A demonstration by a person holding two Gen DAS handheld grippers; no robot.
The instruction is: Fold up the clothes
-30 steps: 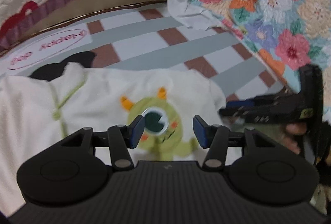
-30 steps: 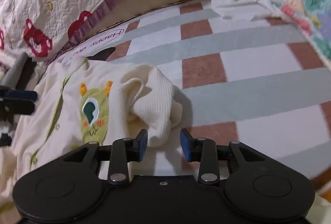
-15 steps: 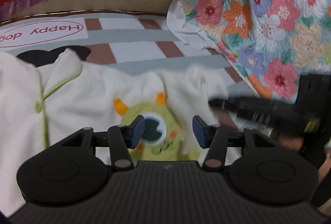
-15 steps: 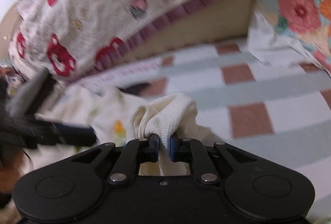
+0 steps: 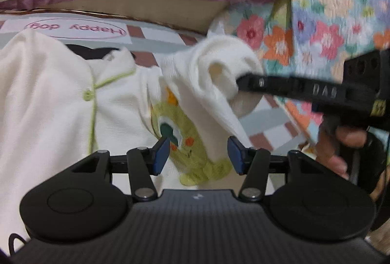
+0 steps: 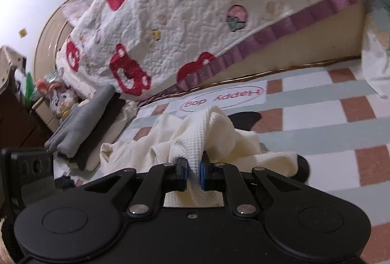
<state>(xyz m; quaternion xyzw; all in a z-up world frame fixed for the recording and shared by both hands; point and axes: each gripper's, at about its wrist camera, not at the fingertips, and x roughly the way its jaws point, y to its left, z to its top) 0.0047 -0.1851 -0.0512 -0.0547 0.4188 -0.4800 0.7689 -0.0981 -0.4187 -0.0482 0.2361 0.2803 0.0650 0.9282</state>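
Note:
A cream knit baby cardigan (image 5: 48,93) with green trim and a green monster patch (image 5: 185,137) lies on the checked mat. My right gripper (image 6: 193,170) is shut on the cardigan's sleeve (image 6: 195,137) and holds it lifted above the garment. In the left wrist view the right gripper (image 5: 240,83) reaches in from the right with the raised sleeve (image 5: 207,73) bunched at its tips. My left gripper (image 5: 198,154) is open and empty, hovering just above the monster patch.
The checked mat (image 6: 341,117) carries a "Happy dog" label (image 6: 224,98). A bear-print quilt (image 6: 195,20) hangs behind. A floral quilt (image 5: 329,7) lies to the right. Folded grey clothes (image 6: 80,122) and a plush toy (image 6: 58,98) sit at the left.
My right gripper closed on the sleeve and lifted it up and leftward over the cardigan. My left gripper stayed open and shifted slightly over the patch.

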